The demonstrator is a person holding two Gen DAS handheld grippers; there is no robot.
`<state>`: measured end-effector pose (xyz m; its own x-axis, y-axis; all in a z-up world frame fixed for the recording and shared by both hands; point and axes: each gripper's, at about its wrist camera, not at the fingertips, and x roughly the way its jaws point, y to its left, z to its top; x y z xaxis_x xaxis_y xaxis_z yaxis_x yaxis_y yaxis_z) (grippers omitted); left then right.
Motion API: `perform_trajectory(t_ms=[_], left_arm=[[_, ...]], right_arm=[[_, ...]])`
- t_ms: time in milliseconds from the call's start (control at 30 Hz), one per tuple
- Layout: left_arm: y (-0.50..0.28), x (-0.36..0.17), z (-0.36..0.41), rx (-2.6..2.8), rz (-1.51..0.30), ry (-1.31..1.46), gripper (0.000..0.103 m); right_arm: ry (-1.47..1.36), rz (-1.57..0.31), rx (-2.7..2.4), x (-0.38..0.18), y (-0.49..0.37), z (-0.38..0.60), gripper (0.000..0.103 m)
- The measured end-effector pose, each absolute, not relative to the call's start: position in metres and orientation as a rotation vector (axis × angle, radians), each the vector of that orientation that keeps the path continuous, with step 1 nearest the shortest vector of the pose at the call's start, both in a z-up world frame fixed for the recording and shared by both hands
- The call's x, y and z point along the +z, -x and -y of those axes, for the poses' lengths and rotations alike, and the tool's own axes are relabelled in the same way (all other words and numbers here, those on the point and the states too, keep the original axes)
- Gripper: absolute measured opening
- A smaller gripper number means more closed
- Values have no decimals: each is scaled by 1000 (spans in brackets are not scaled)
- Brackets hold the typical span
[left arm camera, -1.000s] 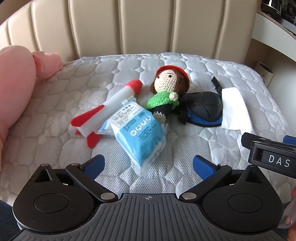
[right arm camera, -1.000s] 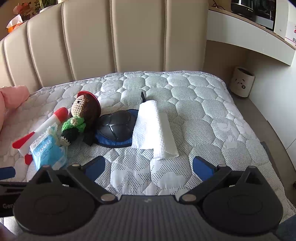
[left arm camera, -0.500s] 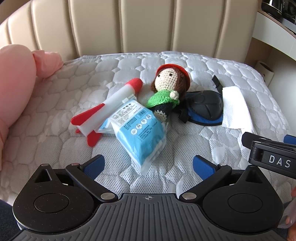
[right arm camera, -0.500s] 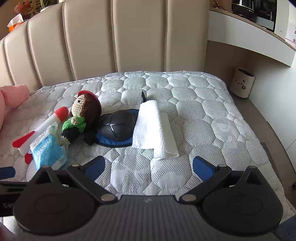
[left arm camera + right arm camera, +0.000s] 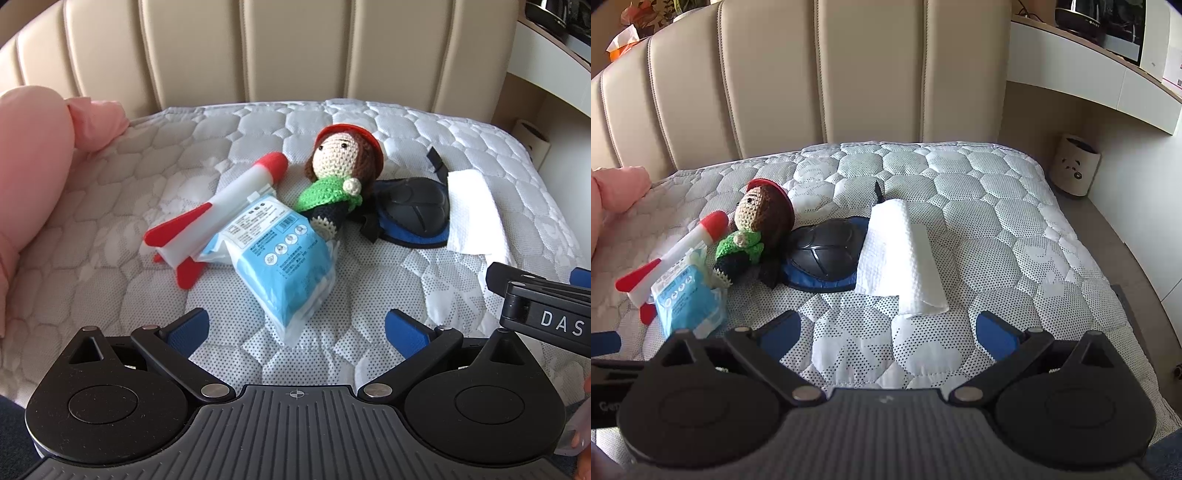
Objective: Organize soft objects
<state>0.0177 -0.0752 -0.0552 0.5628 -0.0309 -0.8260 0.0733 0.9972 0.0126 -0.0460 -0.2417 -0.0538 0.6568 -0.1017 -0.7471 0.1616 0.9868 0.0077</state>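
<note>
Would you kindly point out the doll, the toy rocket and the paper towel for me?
doll (image 5: pixel 338 151), left wrist view, on its face.
toy rocket (image 5: pixel 236 194), left wrist view, on its white body.
paper towel (image 5: pixel 901 254), right wrist view, on its middle.

Left gripper (image 5: pixel 295 326) held low and level, jaws spread wide with nothing between them, right gripper (image 5: pixel 886 326) the same, jaws wide apart and bare, its black body poking in just right of the left jaws
</note>
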Motion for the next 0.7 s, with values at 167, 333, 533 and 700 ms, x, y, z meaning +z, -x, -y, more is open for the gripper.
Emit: perform_trajectory(t_ms=[167, 333, 533, 700], left_arm=[[-18, -55, 75, -63, -973, -48, 103], [-18, -55, 75, -63, -975, -48, 103], [-19, -55, 74, -65, -978, -50, 103], [-16, -53, 73, -58, -944, -56, 103]], right_arm=[[-78, -843, -147, -54, 46, 242, 102], [-81, -845, -147, -54, 46, 242, 102], [-82, -848, -146, -55, 45, 241, 102], [-93, -843, -147, -54, 46, 243, 102]])
